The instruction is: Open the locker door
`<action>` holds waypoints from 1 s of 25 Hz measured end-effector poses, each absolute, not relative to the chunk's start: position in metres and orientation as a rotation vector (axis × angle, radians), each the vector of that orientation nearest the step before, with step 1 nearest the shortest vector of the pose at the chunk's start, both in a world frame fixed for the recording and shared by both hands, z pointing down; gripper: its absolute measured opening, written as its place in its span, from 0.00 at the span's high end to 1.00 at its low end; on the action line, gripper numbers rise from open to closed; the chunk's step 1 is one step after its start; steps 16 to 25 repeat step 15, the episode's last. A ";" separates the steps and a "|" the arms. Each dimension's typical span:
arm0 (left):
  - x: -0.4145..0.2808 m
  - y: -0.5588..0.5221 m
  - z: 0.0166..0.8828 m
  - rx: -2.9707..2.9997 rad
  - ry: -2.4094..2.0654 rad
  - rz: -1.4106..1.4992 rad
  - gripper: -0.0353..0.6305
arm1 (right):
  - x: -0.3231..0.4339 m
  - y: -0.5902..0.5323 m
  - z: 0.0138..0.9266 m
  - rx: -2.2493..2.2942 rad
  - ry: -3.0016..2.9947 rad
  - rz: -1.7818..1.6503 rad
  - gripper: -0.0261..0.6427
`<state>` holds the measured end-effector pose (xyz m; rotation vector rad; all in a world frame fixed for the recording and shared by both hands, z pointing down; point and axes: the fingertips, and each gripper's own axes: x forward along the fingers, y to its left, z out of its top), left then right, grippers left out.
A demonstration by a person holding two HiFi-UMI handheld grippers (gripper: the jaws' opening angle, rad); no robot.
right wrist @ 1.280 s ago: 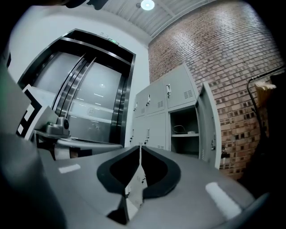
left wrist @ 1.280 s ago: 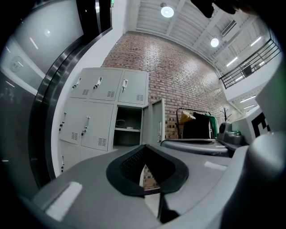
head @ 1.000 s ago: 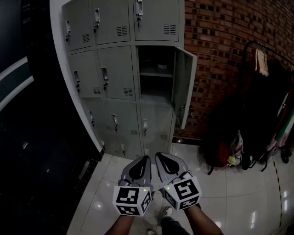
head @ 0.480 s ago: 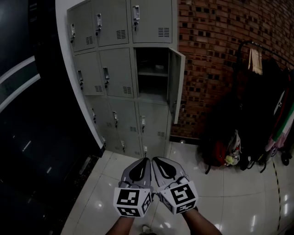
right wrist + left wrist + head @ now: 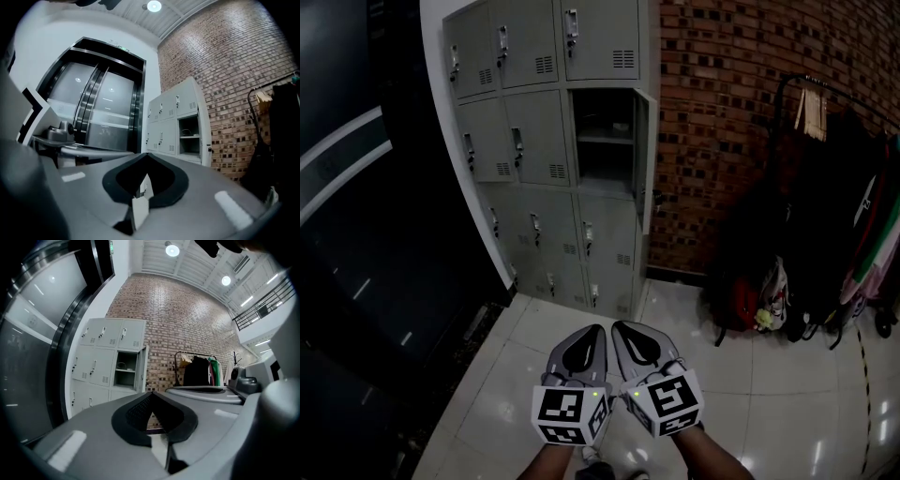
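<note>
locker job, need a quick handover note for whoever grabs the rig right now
Left gripper: shut, empty.
Right gripper: shut, empty.
Both are held side by side, low, well back from the locker.
Door: right column, second row, wide open, seen edge-on; the shelf inside shows.
Done: door open.
Left: nothing apparent.

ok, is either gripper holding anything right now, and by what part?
Nothing held. Left gripper and right gripper are both shut and empty, side by side, well short of the open locker door.
</note>
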<state>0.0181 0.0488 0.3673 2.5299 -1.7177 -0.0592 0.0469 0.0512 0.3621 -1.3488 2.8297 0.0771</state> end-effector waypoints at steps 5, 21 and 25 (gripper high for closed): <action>0.030 0.069 0.368 2.529 -1.734 -0.048 0.94 | 0.062 0.070 0.365 -1.345 2.823 0.073 0.96; 0.040 0.085 0.371 2.518 -1.755 -0.030 0.94 | 0.075 0.086 0.365 -1.329 2.815 0.066 0.96; 0.040 0.085 0.371 2.518 -1.755 -0.030 0.94 | 0.075 0.086 0.365 -1.329 2.815 0.066 0.96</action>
